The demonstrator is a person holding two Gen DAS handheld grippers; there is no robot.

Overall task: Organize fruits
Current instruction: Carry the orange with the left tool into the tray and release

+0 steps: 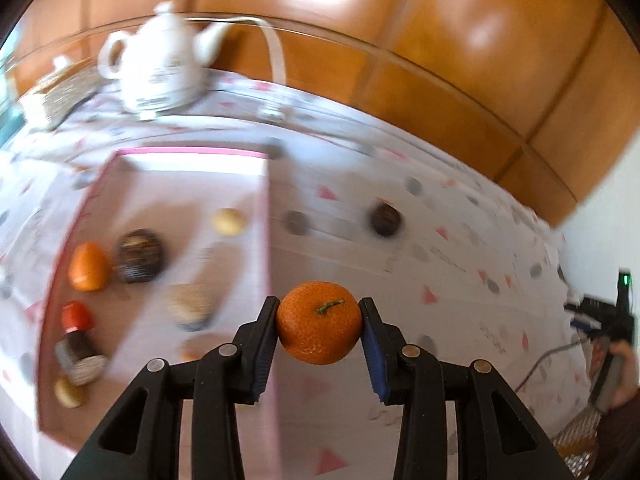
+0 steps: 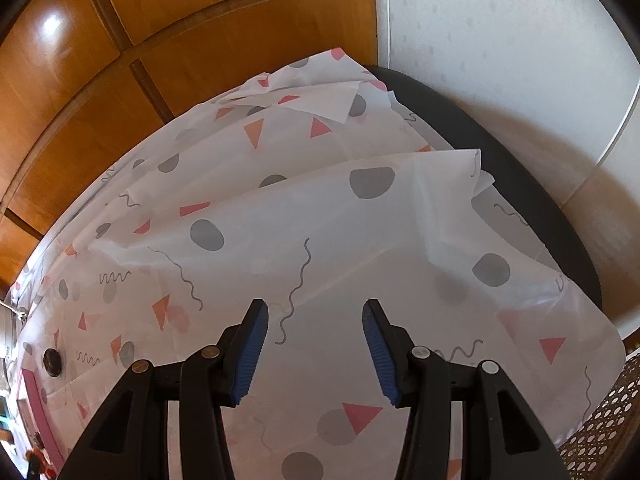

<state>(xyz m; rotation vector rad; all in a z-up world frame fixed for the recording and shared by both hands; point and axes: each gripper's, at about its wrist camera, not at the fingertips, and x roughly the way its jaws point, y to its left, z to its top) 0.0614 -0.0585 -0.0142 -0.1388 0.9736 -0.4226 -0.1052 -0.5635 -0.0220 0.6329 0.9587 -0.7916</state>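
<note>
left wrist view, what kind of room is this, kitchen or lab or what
Most likely a home dining area: a white teapot stands on a table under a patterned plastic tablecloth, wooden cabinet panels rise behind it, and a pink-edged tray holds fruit.

no text or label is legible on anything here.

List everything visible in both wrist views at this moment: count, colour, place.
tangerine: one, orange, between left gripper's pads
tray: one, pink-rimmed, on cloth, holding blurred fruits
dark fruit: one, brown, on cloth outside tray
teapot: one, white, far edge
tablecloth: one, white with patterned shapes, over table
left gripper: black, blue pads, gripping
right gripper: black, blue pads, open, empty above cloth
</note>
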